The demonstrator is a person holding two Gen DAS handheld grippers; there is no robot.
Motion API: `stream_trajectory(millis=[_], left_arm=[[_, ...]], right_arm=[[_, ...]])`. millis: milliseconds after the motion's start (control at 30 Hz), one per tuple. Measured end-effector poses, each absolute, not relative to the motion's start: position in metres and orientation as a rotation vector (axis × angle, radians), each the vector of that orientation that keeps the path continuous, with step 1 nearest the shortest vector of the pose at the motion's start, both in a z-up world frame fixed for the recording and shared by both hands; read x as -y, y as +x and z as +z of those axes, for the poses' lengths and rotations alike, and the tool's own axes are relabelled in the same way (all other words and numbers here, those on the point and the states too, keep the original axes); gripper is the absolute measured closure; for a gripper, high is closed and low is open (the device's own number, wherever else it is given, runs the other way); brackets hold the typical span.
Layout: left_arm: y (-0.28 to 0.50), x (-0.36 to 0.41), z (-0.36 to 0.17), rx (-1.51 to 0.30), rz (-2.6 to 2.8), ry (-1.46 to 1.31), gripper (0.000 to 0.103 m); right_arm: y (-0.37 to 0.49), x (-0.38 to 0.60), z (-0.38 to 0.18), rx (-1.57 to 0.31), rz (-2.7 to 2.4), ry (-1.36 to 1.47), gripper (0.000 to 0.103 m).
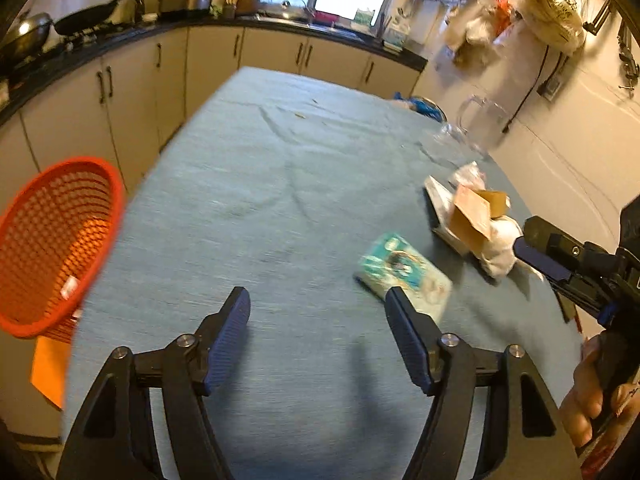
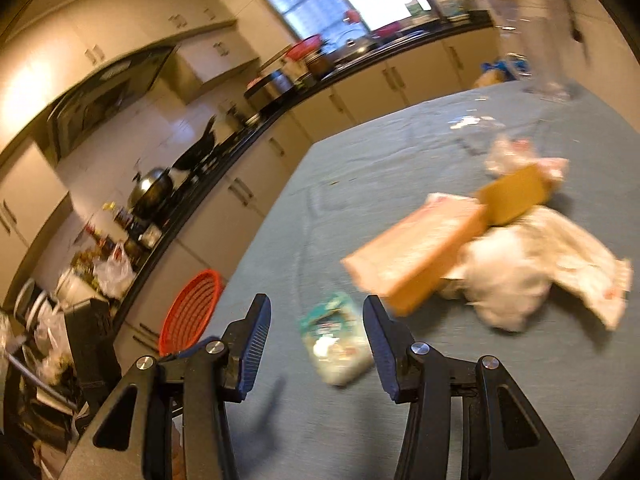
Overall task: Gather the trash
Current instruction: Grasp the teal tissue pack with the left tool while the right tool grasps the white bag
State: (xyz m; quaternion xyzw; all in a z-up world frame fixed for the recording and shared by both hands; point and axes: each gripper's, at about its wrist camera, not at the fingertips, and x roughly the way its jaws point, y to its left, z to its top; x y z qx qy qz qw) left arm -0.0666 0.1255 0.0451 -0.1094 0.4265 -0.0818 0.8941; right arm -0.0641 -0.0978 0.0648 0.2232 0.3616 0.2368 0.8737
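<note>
At the bottom of each wrist view, left gripper (image 1: 318, 300) and right gripper (image 2: 316, 308) hover over the blue tablecloth (image 1: 256, 200), jaws wide, holding nothing. Teal packet (image 1: 404, 270) lies right of centre, just beyond the left fingertips. Farther right: cardboard box (image 1: 474, 214) atop crumpled white wrappers (image 1: 498, 250). Red basket (image 1: 56, 240) at left edge, off the table.

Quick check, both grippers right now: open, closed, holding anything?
Left gripper: open, holding nothing, above the table.
Right gripper: open, holding nothing.
</note>
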Motion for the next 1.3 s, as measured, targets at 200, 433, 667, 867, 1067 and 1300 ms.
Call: stream_trajectory(millis=[200,433,667,867,1067,1300], left_arm=[[-0.043,-0.097,0.036,-0.996,-0.219,-0.334,0.033],[-0.014,-0.061,0.022,-1.102,-0.142,-0.361,0.032],[0.006,-0.021,0.017,-1.076,-0.059,-0.178,0.022],[0.001,-0.013,0.013,-1.03,-0.086,0.012,0.033],[-0.015,-0.041,0.014,-1.001,-0.127,0.02,0.035],[-0.028,-0.051,0.015,-0.975,-0.135,0.032,0.035]], right_arm=[[-0.066,0.156,0.06,-0.721,0.41,0.549,0.049],[-0.066,0.203,0.061,-0.686,0.331,0.602,0.047],[-0.065,0.241,0.054,-0.684,0.25,0.613,0.046],[-0.04,0.26,0.045,-0.748,0.181,0.562,0.043],[-0.005,0.26,0.02,-0.856,0.23,0.612,0.043],[-0.02,0.214,0.02,-0.938,0.424,0.498,0.043]])
